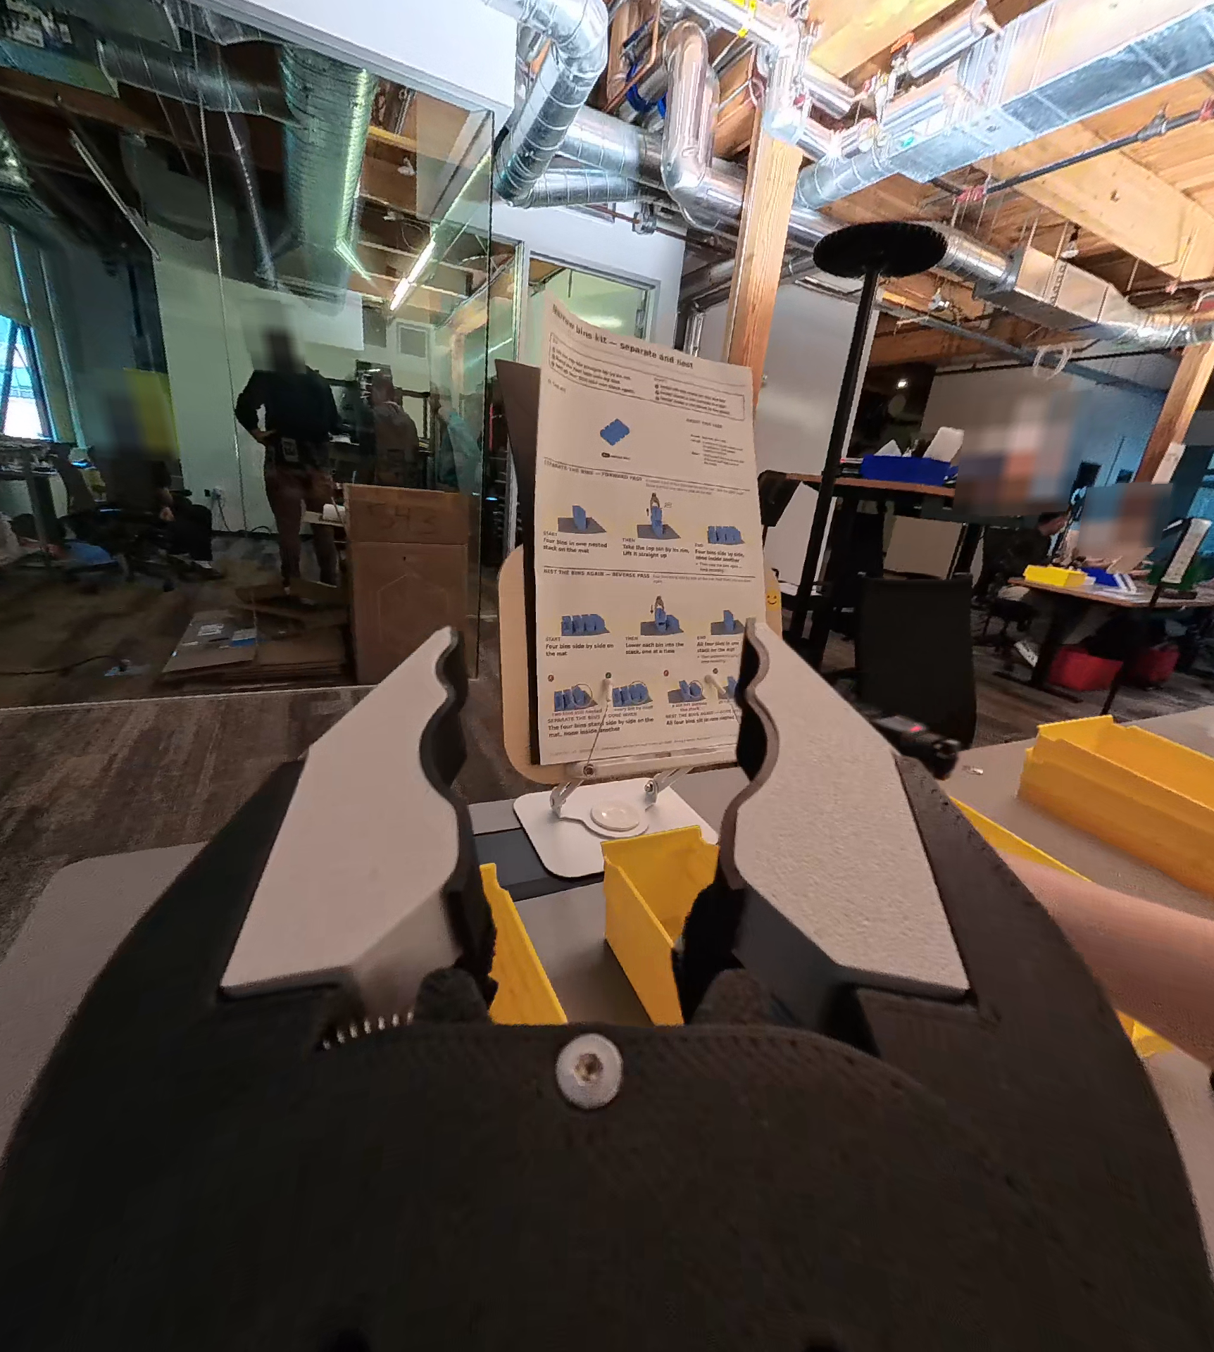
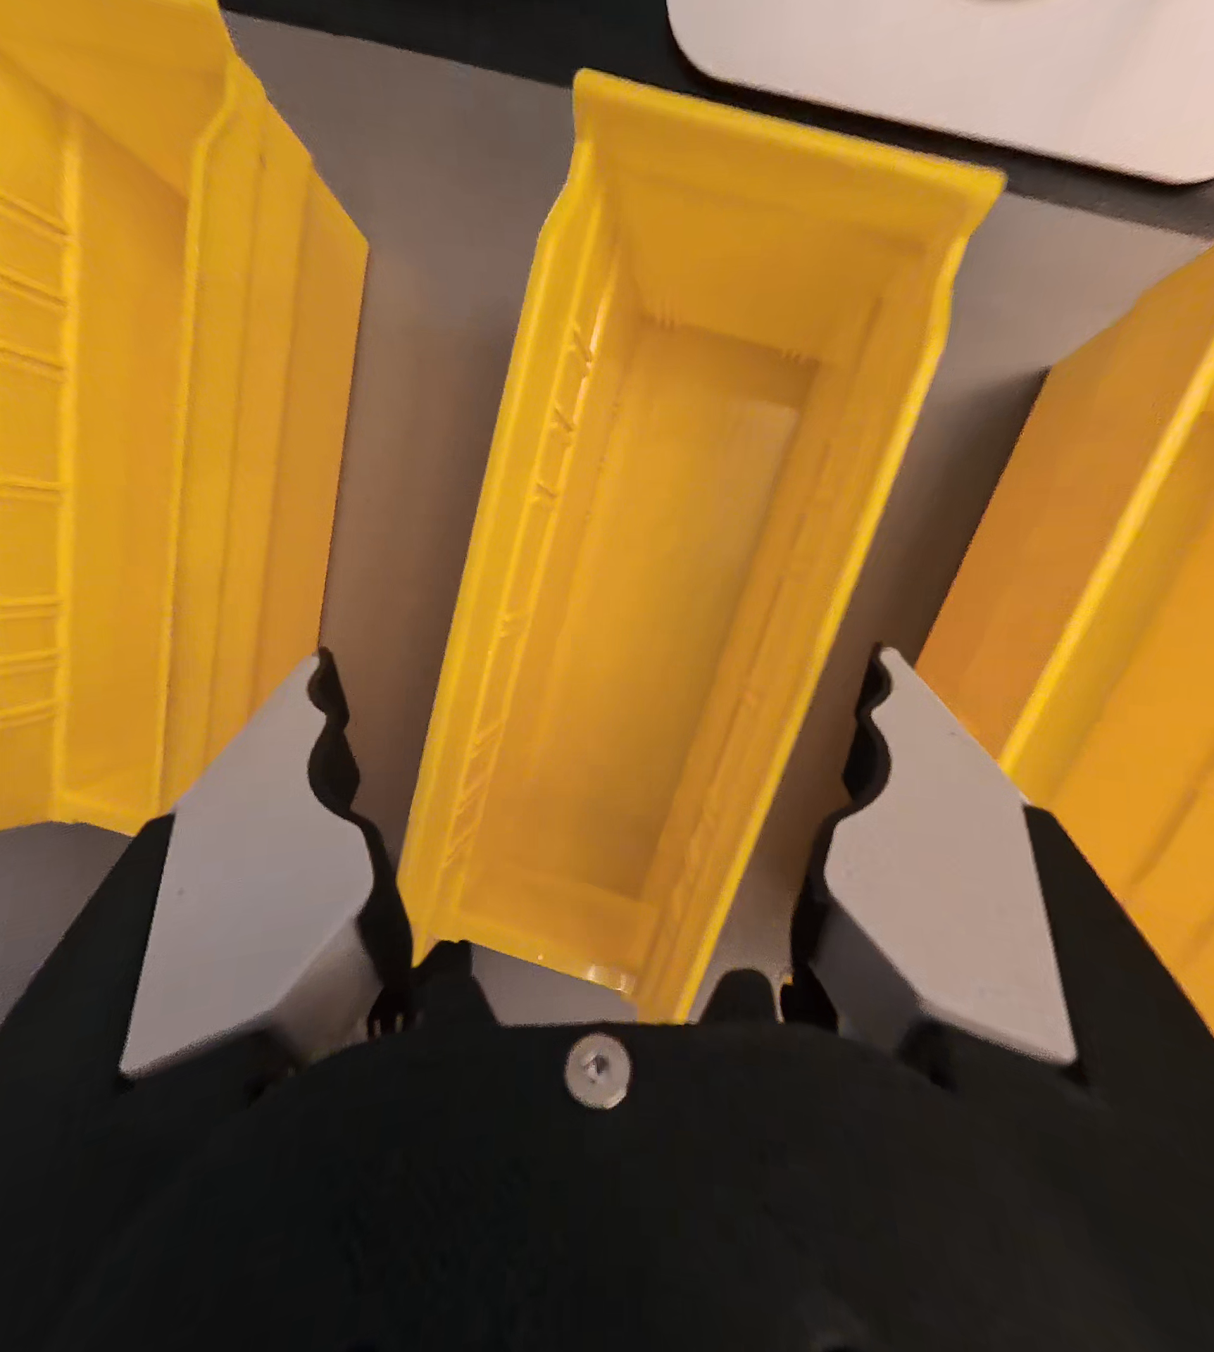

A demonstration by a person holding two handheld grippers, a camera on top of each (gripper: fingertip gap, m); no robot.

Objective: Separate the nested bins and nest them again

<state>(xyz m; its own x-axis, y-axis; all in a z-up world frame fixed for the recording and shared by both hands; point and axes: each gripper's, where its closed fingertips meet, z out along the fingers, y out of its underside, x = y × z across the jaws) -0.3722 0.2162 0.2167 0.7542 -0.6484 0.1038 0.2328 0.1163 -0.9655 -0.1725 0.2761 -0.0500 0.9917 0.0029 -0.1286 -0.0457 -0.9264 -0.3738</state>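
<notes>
Right gripper [image 2: 600,702] jaws spread wide, straddling middle yellow bin [image 2: 670,527] on table [image 2: 399,366], not pinching. Left gripper [image 1: 600,680] open on air. Could clip 3 o'clock bin [image 2: 1138,622], probably.

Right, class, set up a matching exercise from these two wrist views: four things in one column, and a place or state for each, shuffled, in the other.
Things:
1. Right gripper
2. Left gripper
3. Instruction sheet
4. White stand base

Places or states:
A. Propped upright on a stand
B. Fingers wide open either side of a yellow bin, not touching it
C. Flat on the table behind the bins
D. Raised, fingers open, nothing between the tips

Pairs: 1-B, 2-D, 3-A, 4-C
</notes>
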